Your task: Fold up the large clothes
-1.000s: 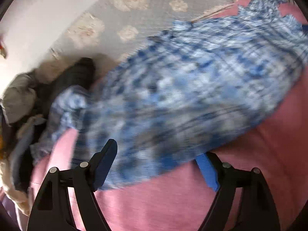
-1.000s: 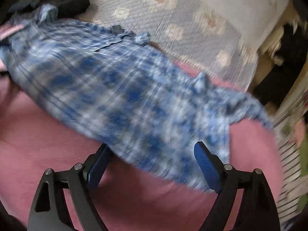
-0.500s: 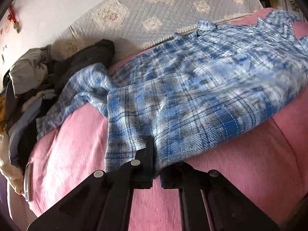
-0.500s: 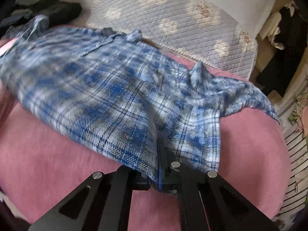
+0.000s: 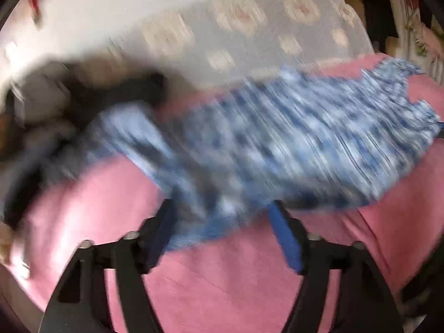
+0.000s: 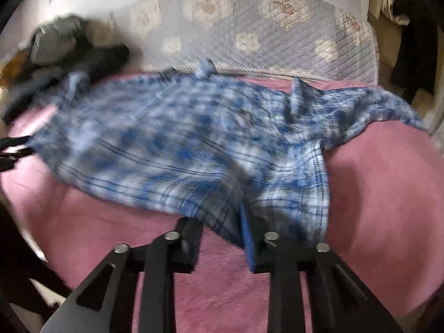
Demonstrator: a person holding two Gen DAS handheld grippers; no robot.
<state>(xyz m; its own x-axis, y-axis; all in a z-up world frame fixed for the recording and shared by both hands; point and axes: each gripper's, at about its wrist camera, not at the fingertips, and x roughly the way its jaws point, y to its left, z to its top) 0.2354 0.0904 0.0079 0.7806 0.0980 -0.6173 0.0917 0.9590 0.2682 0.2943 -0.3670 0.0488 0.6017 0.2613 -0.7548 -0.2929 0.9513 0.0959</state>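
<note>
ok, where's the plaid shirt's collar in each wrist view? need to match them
Left wrist: too blurred to pick out the collar; the plaid shirt fills centre-right.
Right wrist: collar at top centre, on the shirt's far edge.
Shared landmark: the quilted floral cover behind the shirt.

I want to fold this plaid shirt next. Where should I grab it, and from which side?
Probably the near hem of the plaid shirt, coming in low from the near side over the pink cover. That edge lies loose and faces the right hand-held gripper, whose jaws are opening, while the far collar edge sits against the quilted cover.
</note>
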